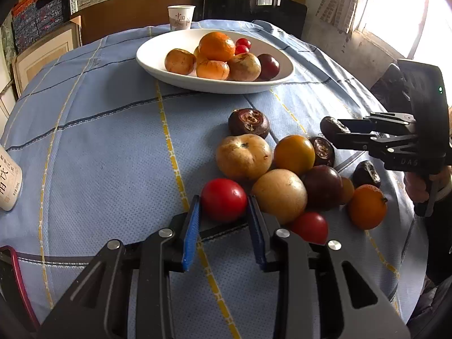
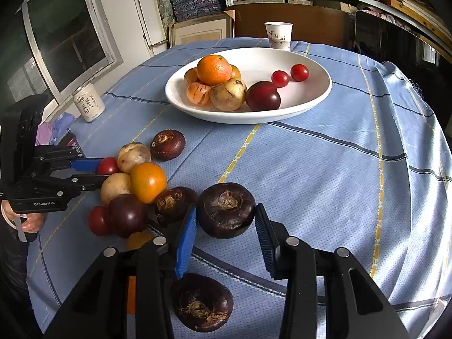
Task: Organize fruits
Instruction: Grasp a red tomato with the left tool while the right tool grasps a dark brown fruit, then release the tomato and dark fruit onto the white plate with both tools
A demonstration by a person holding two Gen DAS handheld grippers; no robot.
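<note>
A white bowl [image 1: 152, 59] [image 2: 316, 96] at the table's far side holds oranges, brown fruits, a dark plum and two small tomatoes. A pile of loose fruit lies on the blue cloth. My left gripper [image 1: 224, 206] has its blue pads touching both sides of a red tomato [image 1: 224, 199] [image 2: 107, 165] at the pile's near edge. My right gripper [image 2: 226, 220] is open around a dark water chestnut [image 2: 226, 209] [image 1: 329, 127], with a gap on the right side. Another dark chestnut [image 2: 202, 302] lies under the right gripper.
A paper cup [image 1: 180, 17] [image 2: 278, 35] stands behind the bowl. A white drink can [image 2: 89, 101] stands at the table's left edge. A phone with a red case [image 1: 11, 279] lies near the left gripper. The pile holds an orange [image 1: 367, 207] and brown fruits [image 1: 243, 155].
</note>
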